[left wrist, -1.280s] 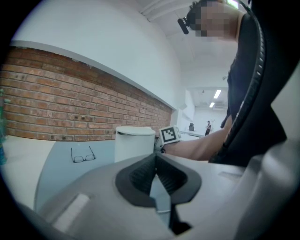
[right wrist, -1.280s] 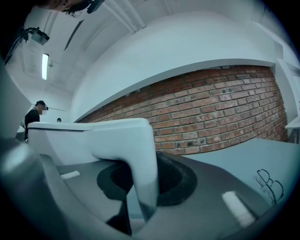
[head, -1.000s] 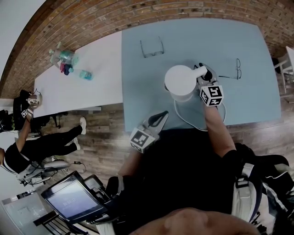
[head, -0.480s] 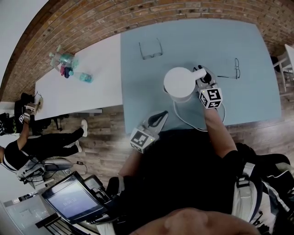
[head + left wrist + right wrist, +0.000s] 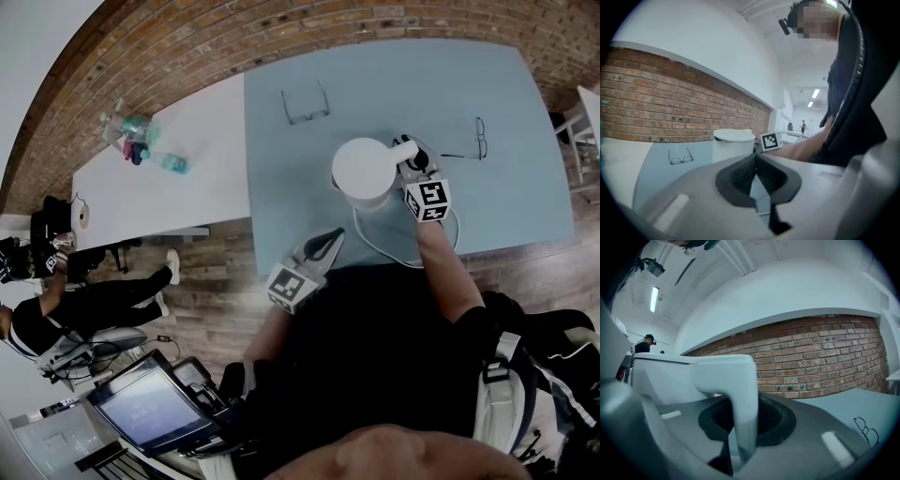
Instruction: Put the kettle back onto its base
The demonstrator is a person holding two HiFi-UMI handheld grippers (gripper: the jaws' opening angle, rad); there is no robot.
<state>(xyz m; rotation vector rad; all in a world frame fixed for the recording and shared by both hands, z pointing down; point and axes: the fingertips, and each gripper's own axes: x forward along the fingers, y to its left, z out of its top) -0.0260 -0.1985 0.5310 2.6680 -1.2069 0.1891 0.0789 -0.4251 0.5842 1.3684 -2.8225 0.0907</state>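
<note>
The white kettle (image 5: 364, 171) stands on the blue table (image 5: 281, 178), lid on. My right gripper (image 5: 411, 156) is at its right side, jaws on either side of the white handle (image 5: 740, 390). The jaws have just been closing, and the pads now sit against the handle in the right gripper view. A thin cable (image 5: 380, 246) loops on the table in front of the kettle; I cannot make out the base. My left gripper (image 5: 328, 242) hangs off the table's near edge, shut and empty. In the left gripper view it (image 5: 755, 161) points at the kettle (image 5: 733, 143).
Two pairs of glasses lie on the blue table, one (image 5: 307, 101) at the back left and one (image 5: 478, 141) right of the kettle. A white table (image 5: 159, 183) with bottles (image 5: 136, 131) adjoins at the left. A seated person (image 5: 84, 300) and a screen (image 5: 150, 403) are lower left.
The kettle and both grippers keep their places. Only the view has shifted slightly, and the seated person at the left has drawn their legs further left.
</note>
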